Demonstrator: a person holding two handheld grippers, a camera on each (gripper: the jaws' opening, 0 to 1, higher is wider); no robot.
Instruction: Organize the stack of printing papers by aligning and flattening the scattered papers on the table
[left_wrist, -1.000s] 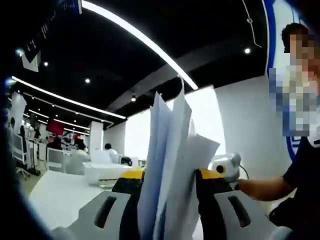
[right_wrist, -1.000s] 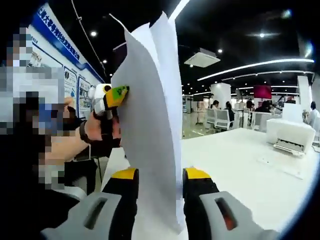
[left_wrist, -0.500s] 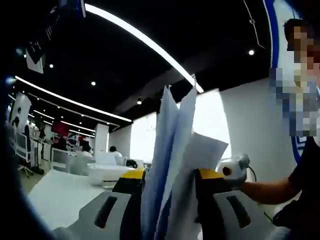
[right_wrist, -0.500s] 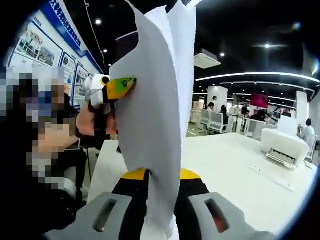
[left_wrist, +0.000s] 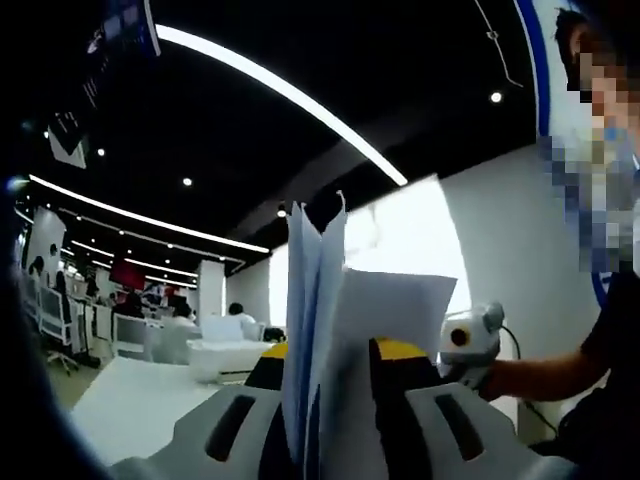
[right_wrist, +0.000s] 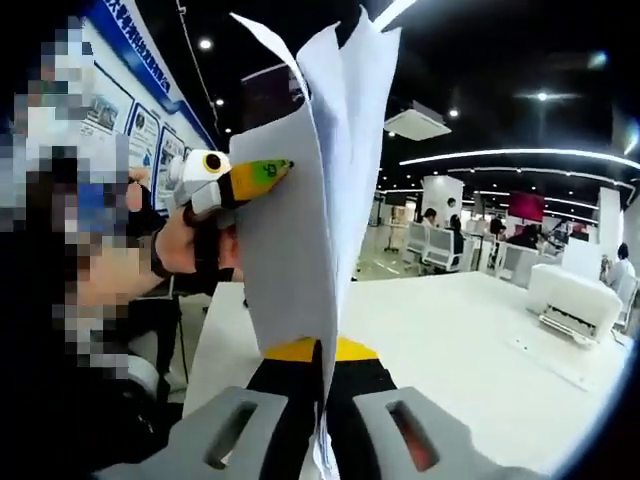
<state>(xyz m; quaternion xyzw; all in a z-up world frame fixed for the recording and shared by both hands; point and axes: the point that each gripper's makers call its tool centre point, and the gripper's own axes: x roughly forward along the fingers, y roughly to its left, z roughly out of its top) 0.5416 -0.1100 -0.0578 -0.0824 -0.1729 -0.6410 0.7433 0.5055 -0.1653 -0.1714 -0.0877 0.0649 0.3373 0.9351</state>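
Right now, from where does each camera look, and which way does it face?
Left gripper view: rides the left claw, looks up along the papers it clamps, toward the ceiling; the right claw and the person's forearm show at right.
Right gripper view: rides the right claw, faces the white table; the left claw and hand show at left.
Shared: the papers, each other's claw.

Dim fisheye views, glaring ceiling light strips, soft blur.
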